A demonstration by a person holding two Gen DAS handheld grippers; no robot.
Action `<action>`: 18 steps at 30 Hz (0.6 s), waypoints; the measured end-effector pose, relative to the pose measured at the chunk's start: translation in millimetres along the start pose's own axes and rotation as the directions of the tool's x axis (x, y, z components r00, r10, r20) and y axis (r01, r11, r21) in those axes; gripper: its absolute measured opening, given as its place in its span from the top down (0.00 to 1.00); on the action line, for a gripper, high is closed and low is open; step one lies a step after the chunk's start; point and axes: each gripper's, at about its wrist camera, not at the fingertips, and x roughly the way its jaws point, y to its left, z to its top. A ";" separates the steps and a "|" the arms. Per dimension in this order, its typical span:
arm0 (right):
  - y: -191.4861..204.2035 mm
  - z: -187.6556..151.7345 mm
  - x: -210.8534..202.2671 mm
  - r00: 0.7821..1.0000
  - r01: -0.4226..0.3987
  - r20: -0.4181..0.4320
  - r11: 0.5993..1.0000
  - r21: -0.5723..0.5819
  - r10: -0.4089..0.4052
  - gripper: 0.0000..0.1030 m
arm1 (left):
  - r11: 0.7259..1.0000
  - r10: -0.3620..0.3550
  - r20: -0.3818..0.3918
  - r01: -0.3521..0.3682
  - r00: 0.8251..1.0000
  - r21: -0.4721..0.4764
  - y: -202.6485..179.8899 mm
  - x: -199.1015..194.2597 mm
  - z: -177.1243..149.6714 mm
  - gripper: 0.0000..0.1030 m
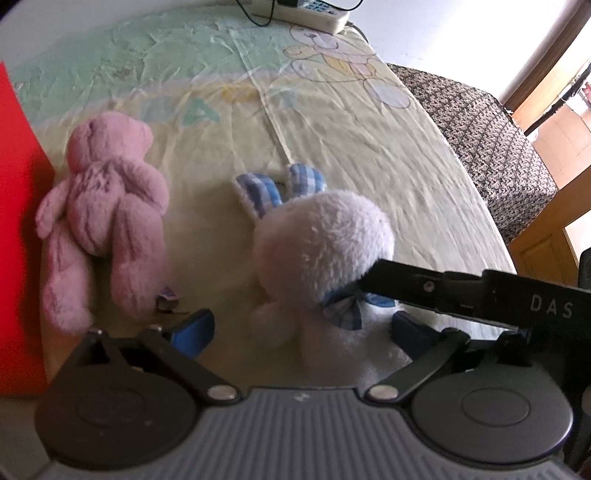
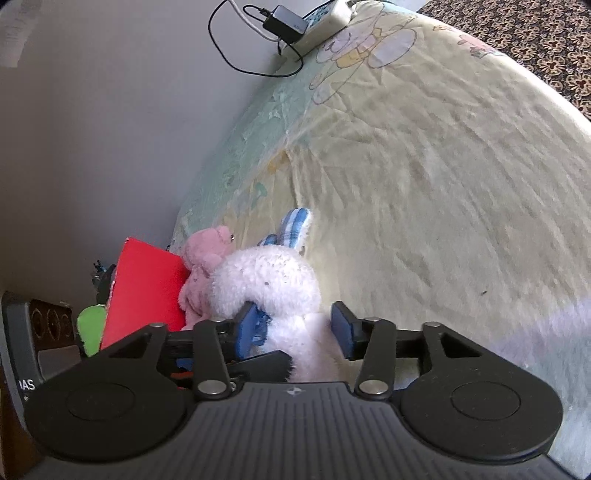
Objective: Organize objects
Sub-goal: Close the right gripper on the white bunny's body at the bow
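My left gripper (image 1: 301,326) stands wide apart around the white plush rabbit (image 1: 325,240) at centre frame; my right gripper (image 2: 295,328) straddles it too, pads clear. Pink teddy bear (image 1: 103,206) lies left.

Pale yellow-green bedsheet w/ cartoon bear print (image 1: 332,122), creased, covers bed. White power strip (image 1: 314,14) at far edge nr wall, black adapter block (image 2: 286,22) plugged in, thin black cable (image 2: 236,62) looping down grey wall (image 2: 92,129). Dark floral-pattern blanket (image 1: 480,129) beside sheet. Wooden door (image 1: 543,251) beyond.
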 end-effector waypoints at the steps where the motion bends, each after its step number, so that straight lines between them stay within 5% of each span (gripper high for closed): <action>1: -0.2 0.0 -0.1 1.000 0.000 0.001 1.000 0.002 0.000 0.51 | 1.000 -0.006 -0.002 0.006 1.000 -0.007 0.6 1.0 0.6 0.00; 18: -3.7 4.0 5.0 0.997 -0.044 -0.069 0.999 0.015 0.045 0.55 | 0.999 -0.046 0.003 0.046 0.999 0.026 -3.1 8.8 1.2 0.00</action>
